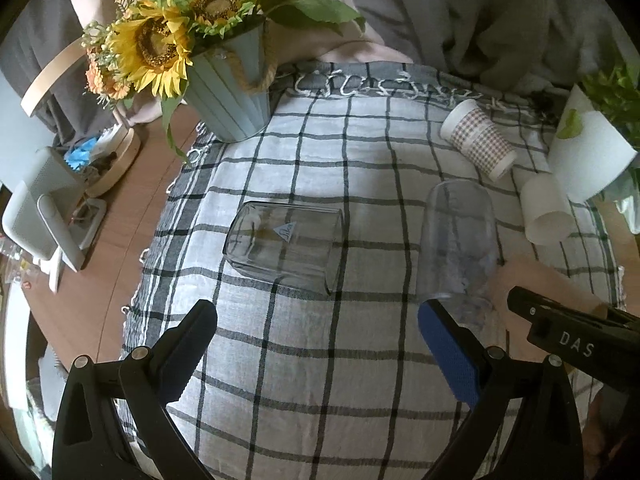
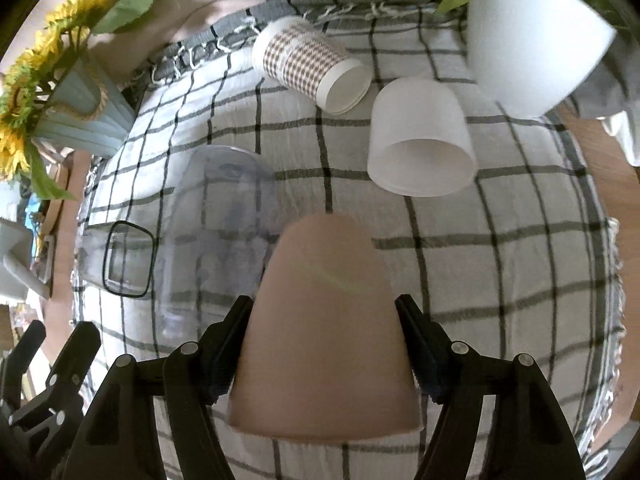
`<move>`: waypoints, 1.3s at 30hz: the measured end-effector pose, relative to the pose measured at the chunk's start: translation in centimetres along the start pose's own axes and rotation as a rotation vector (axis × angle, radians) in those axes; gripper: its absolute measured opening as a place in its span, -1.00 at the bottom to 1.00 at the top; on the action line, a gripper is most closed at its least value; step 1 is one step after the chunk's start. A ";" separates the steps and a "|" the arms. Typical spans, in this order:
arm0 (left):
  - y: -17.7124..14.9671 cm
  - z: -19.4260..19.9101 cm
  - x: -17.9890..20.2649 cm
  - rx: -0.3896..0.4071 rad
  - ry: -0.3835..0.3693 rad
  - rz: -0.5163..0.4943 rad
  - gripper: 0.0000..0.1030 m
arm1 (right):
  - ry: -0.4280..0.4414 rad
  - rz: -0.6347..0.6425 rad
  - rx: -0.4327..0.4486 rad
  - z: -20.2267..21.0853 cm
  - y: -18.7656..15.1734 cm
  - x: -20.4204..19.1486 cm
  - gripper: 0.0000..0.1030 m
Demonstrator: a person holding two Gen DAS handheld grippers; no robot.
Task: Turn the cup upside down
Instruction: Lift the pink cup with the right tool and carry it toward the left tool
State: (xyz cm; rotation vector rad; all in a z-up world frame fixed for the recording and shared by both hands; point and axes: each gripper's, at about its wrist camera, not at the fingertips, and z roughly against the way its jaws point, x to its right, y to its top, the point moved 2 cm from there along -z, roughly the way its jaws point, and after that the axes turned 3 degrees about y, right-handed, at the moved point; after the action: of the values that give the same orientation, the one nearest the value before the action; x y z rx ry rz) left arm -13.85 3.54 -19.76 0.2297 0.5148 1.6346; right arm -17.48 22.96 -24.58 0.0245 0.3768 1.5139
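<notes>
My right gripper [image 2: 324,304] is shut on a pink cup [image 2: 324,320], its two fingers pressed on the cup's sides, its closed end pointing away from me over the checked cloth [image 2: 500,240]. In the left wrist view the pink cup [image 1: 532,280] and a right finger [image 1: 560,320] show at the right edge. My left gripper [image 1: 316,320] is open and empty above the cloth. A clear tall cup [image 1: 458,240] lies just ahead of its blue-padded finger. A clear square glass [image 1: 286,246] lies on its side ahead.
A checked paper cup [image 2: 312,64] and a frosted white cup [image 2: 420,136] lie on their sides at the far end. A sunflower pot [image 1: 228,96] stands at the far left, a white plant pot [image 2: 532,40] at the far right. The cloth covers a wooden table [image 1: 100,280].
</notes>
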 end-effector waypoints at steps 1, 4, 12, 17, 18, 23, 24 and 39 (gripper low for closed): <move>-0.1 0.2 -0.2 0.001 -0.014 -0.005 0.99 | -0.004 -0.004 0.007 0.4 -0.3 -0.1 0.37; -0.6 0.8 -0.7 0.007 -0.045 -0.024 0.99 | -0.015 -0.014 0.038 1.8 -1.3 -0.6 0.37; -2.0 1.7 -2.7 0.013 -0.083 -0.056 0.99 | -0.021 -0.005 0.101 5.4 -4.5 -3.3 0.37; -3.3 1.0 -4.8 -0.022 -0.083 -0.048 0.99 | -0.019 0.016 0.095 5.4 -6.4 -5.8 0.37; -3.6 0.8 -5.3 -0.030 -0.085 -0.042 0.99 | -0.015 0.018 0.090 5.2 -6.7 -6.1 0.37; -4.8 -0.5 -7.5 -0.073 -0.067 -0.019 0.99 | -0.003 0.017 0.056 3.6 -7.8 -7.6 0.37; -5.0 -0.8 -7.8 -0.079 -0.062 -0.016 0.99 | 0.000 0.016 0.051 3.2 -7.9 -7.8 0.37; -6.8 -4.2 -9.8 -0.158 0.018 -0.026 0.99 | -0.025 0.039 0.060 -0.6 -8.2 -10.0 0.37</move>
State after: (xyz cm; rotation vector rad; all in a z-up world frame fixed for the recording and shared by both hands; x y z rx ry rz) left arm -8.30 -6.49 -25.07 0.0904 0.3985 1.6445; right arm -9.82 12.52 -24.86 0.0982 0.4036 1.5395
